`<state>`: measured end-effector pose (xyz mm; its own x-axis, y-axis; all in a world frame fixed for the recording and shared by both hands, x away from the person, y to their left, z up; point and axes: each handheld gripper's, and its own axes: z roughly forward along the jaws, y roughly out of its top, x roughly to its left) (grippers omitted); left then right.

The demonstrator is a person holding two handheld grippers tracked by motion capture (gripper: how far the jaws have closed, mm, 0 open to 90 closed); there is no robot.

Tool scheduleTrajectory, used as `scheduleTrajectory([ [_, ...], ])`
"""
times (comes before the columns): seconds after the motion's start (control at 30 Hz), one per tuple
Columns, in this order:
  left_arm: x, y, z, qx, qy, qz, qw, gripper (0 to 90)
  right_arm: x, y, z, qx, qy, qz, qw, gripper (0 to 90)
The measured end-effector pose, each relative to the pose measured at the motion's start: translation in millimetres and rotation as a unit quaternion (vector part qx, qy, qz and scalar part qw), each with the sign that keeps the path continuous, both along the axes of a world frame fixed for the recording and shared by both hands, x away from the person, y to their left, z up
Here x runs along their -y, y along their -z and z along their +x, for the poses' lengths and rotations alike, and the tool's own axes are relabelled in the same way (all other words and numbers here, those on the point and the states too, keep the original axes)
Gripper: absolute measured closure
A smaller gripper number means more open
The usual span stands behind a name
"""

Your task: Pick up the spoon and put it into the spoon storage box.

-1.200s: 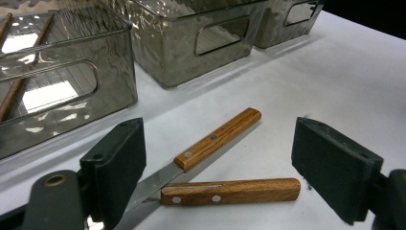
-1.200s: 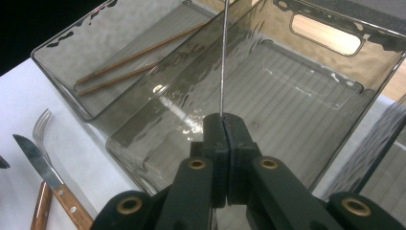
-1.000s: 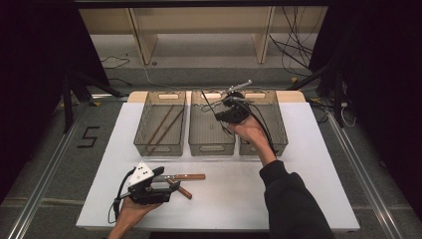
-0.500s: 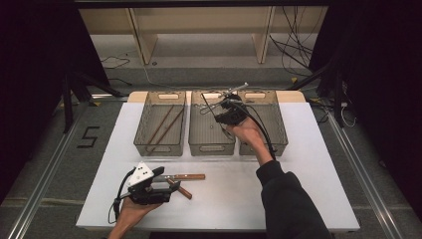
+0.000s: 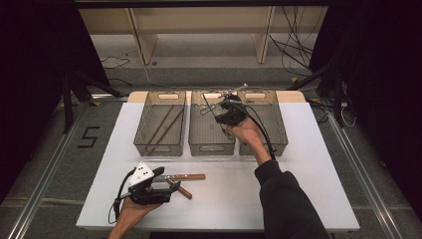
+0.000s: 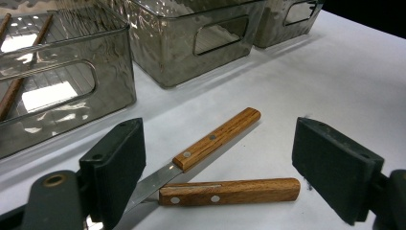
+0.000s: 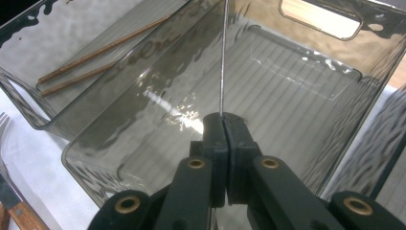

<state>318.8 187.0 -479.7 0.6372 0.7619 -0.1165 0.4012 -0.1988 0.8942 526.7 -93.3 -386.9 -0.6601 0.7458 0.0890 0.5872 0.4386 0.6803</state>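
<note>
Overhead, right gripper (image 5: 225, 115) pinching thin metal utensil (image 7: 222, 57), above middle bin (image 5: 211, 144)

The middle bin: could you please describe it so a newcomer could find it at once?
On the white table three clear smoky bins stand in a row at the far edge. The middle bin has the right gripper above it; unlike the left bin, it holds no chopsticks.

My worktop (image 5: 308, 164) is white, with a bare wooden strip along its far edge. Three smoky clear bins stand on it in a row at the far side: left bin (image 5: 160, 123), middle bin (image 5: 211, 122), right bin (image 5: 263, 122), just beside one another. Two knives with wooden handles lie near the front left, crossed and touching: long knife (image 5: 185, 177), short knife (image 5: 179, 189). A fork (image 7: 4, 125) lies beside them.
</note>
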Motion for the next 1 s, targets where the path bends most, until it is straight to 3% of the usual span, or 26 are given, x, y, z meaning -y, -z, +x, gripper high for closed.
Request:
scheduleTrajectory([
  [0.37,-0.2,-0.2,-0.1,0.002,-0.003,-0.002,1.0,18.8,-2.4,11.4,1.4,-0.01,0.003,-0.013,0.9999,87.9],
  [0.7,-2.0,-0.6,0.3,0.004,-0.011,-0.006,0.9999,18.4,-0.2,4.4,-4.5,-0.005,-0.009,0.002,0.9999,70.0],
  [1.0,-6.4,-1.4,1.0,0.005,-0.025,-0.019,0.9995,18.2,6.1,0.1,-25.0,0.011,-0.036,0.023,0.999,52.9],
])
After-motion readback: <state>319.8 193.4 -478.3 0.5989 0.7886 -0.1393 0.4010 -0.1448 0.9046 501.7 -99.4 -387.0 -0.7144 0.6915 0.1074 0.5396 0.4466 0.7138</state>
